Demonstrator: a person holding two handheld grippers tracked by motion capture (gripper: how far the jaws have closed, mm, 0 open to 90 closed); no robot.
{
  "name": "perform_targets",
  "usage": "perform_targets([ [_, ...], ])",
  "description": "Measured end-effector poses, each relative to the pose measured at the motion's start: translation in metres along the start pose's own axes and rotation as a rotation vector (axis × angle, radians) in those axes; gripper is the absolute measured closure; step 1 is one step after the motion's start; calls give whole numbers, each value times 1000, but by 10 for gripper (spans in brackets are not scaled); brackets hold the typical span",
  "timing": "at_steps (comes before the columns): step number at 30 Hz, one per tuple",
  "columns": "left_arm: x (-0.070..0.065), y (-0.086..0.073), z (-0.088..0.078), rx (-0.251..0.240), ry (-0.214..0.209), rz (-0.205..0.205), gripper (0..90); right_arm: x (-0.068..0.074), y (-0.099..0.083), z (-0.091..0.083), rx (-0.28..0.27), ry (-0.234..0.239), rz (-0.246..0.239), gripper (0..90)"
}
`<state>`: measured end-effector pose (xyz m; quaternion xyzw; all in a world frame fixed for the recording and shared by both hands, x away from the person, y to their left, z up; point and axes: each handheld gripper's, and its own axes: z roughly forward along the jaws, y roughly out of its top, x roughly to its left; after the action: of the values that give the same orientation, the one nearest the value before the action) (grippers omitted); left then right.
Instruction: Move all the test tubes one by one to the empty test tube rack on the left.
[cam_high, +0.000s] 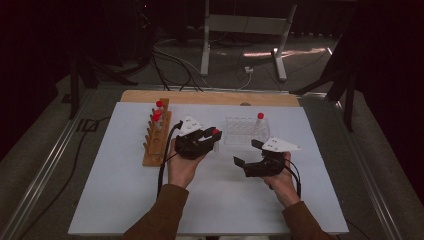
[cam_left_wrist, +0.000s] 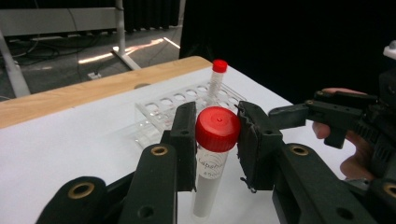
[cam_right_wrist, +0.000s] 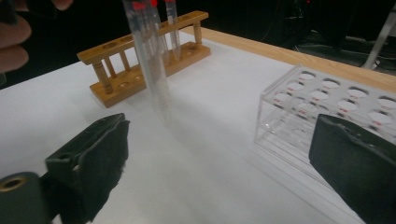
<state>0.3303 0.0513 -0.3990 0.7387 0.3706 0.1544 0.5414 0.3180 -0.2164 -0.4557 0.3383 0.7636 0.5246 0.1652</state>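
Observation:
A clear tube with a red cap (cam_left_wrist: 210, 182) hangs upright just above the white table, with my left gripper (cam_left_wrist: 217, 130) shut on its cap. In the high view that gripper (cam_high: 215, 135) sits mid-table, between the wooden rack (cam_high: 156, 142) and the clear plastic rack (cam_high: 239, 131). My right gripper (cam_high: 246, 152) stands open with nothing between its jaws, in front of the clear rack and to the right of the held tube (cam_right_wrist: 152, 60). In its own view the right gripper (cam_right_wrist: 219, 140) spans bare table.
The wooden rack (cam_right_wrist: 140, 56) holds several red-capped tubes at its far end. One red-capped tube (cam_high: 260, 120) stands at the clear rack's (cam_left_wrist: 163, 107) right end. The white table top (cam_high: 125, 190) has a wooden strip (cam_high: 210, 97) along its far edge.

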Motion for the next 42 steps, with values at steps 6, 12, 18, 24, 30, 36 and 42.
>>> perform_targets([
  [6, 7, 4, -11, -6, 27, 9, 705, -5, 1, -6, -14, -8, 8, 10],
  [12, 17, 7, -23, -23, 56, 2, 704, -9, 1, -12, -33, -17, 21, 0],
  [18, 28, 9, -37, -39, 90, -9, 704, -14, 2, -15, -43, -27, 35, 0],
  [24, 41, 11, -51, -54, 131, -11, 704, -17, 2, -18, -52, -33, 47, 0],
  [30, 55, 13, -65, -62, 177, -13, 704, -19, 1, -18, -51, -35, 51, 0],
  [36, 69, 13, -76, -71, 228, -15, 704, -19, 1, -17, -44, -33, 50, 0],
  [42, 82, 13, -83, -87, 282, -27, 704, -19, 1, -17, -44, -32, 50, 0],
])
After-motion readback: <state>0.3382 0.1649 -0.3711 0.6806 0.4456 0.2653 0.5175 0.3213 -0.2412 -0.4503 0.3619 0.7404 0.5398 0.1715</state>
